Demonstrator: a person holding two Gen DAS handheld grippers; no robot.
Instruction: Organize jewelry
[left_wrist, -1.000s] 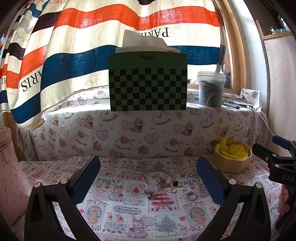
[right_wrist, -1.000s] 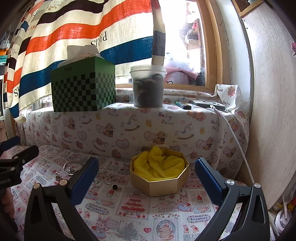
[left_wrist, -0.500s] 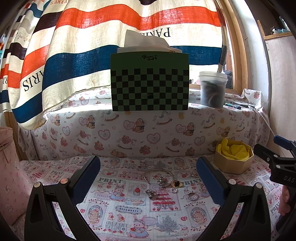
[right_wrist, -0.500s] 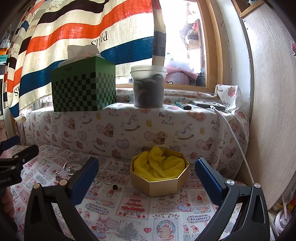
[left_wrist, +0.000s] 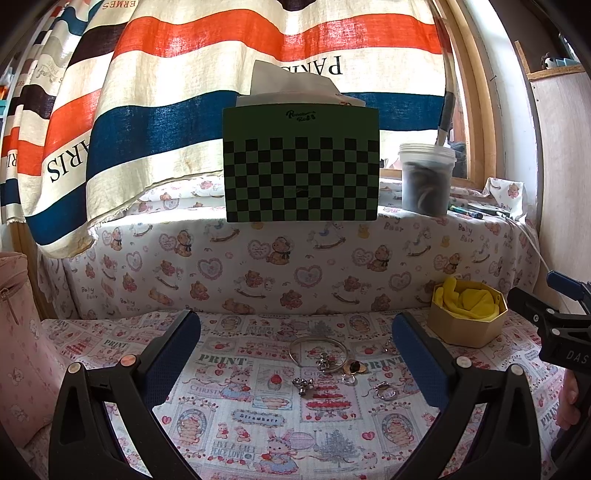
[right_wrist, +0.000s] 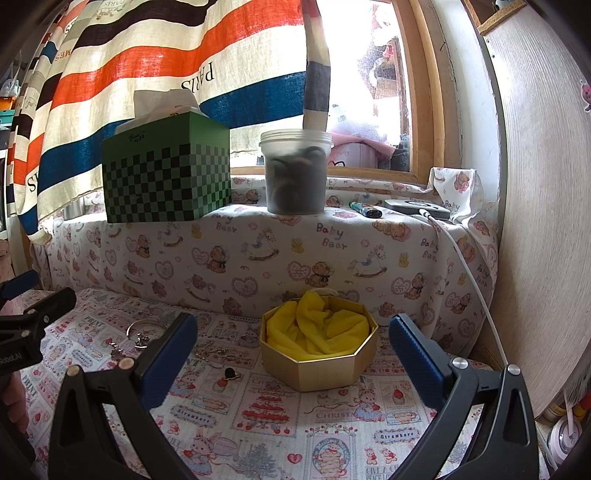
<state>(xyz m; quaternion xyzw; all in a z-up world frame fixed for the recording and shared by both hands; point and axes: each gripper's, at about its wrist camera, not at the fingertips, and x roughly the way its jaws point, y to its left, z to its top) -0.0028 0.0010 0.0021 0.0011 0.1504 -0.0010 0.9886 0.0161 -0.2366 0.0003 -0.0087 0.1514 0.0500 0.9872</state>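
Observation:
Several small jewelry pieces lie on the printed cloth: a thin bangle (left_wrist: 318, 345), a silver charm (left_wrist: 303, 385), a gold piece with a dark stone (left_wrist: 354, 366) and a ring (left_wrist: 385, 391). My left gripper (left_wrist: 295, 354) hovers open just short of them, holding nothing. At the right stands an octagonal gold box (left_wrist: 466, 321) lined with yellow cloth. My right gripper (right_wrist: 291, 350) is open, facing that box (right_wrist: 318, 350), which sits between its fingers further ahead. The dark-stone piece (right_wrist: 231, 373) and the bangle (right_wrist: 142, 328) lie left of the box.
A green checkered tissue box (left_wrist: 301, 166) and a plastic tub (left_wrist: 425, 179) stand on the raised ledge behind. A lighter (right_wrist: 364, 209), a grey device (right_wrist: 417, 208) and its white cable (right_wrist: 476, 284) are on the ledge's right. A wooden panel (right_wrist: 546, 221) borders the right; a pink bag (left_wrist: 14, 332) the left.
The left gripper's view has shifted slightly, with the scene sliding a little to the right. The right gripper and the jewelry stay put.

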